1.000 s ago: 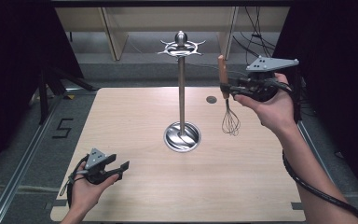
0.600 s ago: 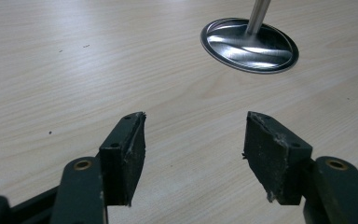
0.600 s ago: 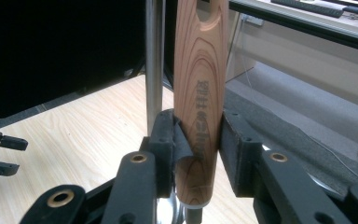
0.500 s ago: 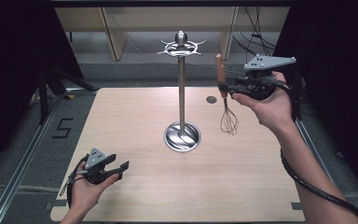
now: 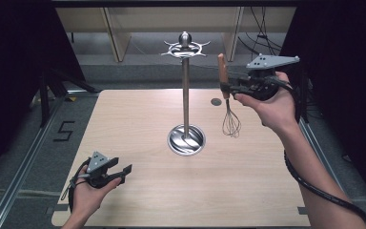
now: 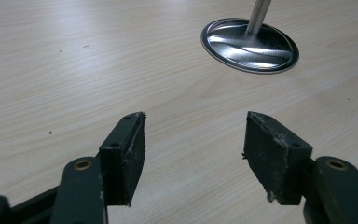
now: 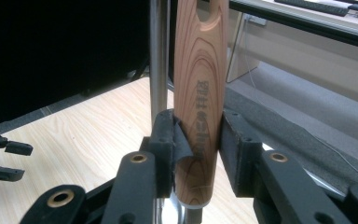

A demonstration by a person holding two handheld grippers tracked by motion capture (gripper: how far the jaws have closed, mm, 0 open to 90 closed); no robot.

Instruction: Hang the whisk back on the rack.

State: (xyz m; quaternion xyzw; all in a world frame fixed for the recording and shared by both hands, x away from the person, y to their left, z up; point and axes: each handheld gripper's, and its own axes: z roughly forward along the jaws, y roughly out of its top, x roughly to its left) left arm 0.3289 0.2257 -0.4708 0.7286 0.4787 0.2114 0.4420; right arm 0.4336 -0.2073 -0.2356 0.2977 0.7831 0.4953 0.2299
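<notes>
A whisk (image 5: 230, 123) with a wooden handle (image 7: 201, 84) hangs upright above the table's right side, wire end down. My right gripper (image 5: 227, 88) is shut on the handle (image 5: 223, 71), holding it up to the right of the stand's hooked top (image 5: 185, 46). The metal stand's pole (image 5: 186, 98) rises from a round steel base (image 5: 186, 140) at the table's middle; the pole (image 7: 158, 56) shows just behind the handle. My left gripper (image 5: 124, 172) rests low at the front left, open, its pads (image 6: 129, 154) holding nothing, with the base (image 6: 250, 45) ahead of it.
A small dark round mark (image 5: 216, 101) sits on the wooden table (image 5: 124, 124) behind the whisk. Aluminium rails (image 5: 24, 157) run along the table's left side, and a cable (image 5: 314, 186) trails from the right gripper.
The right gripper has carried the whisk slightly left and up toward the stand's top. The left gripper has not moved.
</notes>
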